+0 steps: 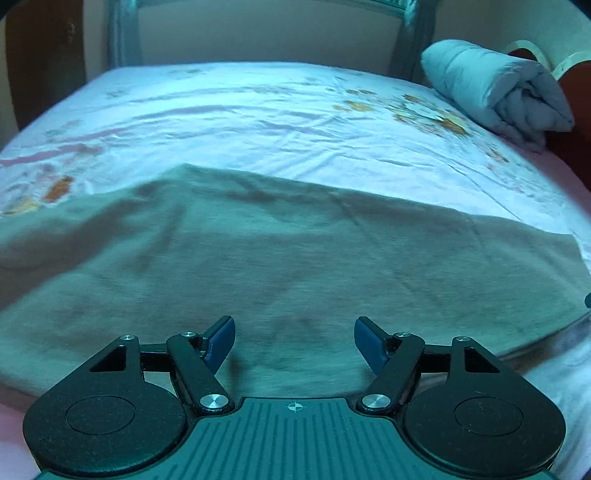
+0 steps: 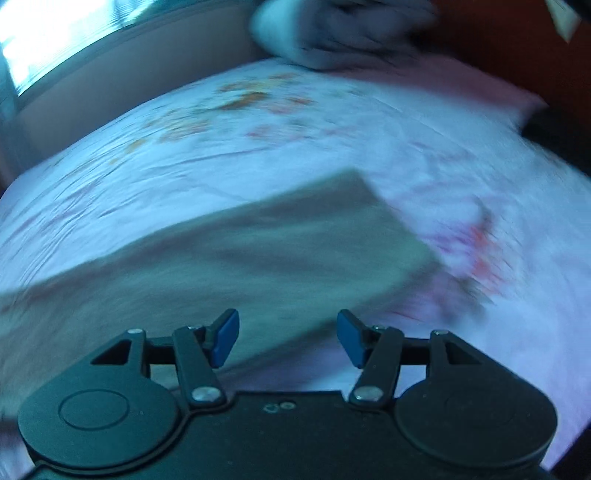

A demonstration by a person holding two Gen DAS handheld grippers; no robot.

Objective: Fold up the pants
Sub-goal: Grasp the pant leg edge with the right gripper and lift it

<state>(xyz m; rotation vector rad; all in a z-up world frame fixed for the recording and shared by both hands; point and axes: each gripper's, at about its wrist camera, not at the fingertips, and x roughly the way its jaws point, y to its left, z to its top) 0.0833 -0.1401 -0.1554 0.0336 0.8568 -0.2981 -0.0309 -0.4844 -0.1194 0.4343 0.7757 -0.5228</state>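
Observation:
Grey-tan pants (image 1: 280, 258) lie flat across the near part of the bed, reaching from the left edge of the left wrist view to a straight end at the right. My left gripper (image 1: 294, 341) is open and empty, just above the cloth near its front edge. In the blurred right wrist view the pants (image 2: 236, 258) end in a squared corner at the upper right. My right gripper (image 2: 288, 338) is open and empty over the near edge of that end.
The bed has a white floral sheet (image 1: 258, 122) and a pink edge (image 1: 565, 173). A rolled pale blanket (image 1: 495, 88) lies at the far right by a red-brown headboard, also showing in the right wrist view (image 2: 332, 33). A wall and window frame stand behind.

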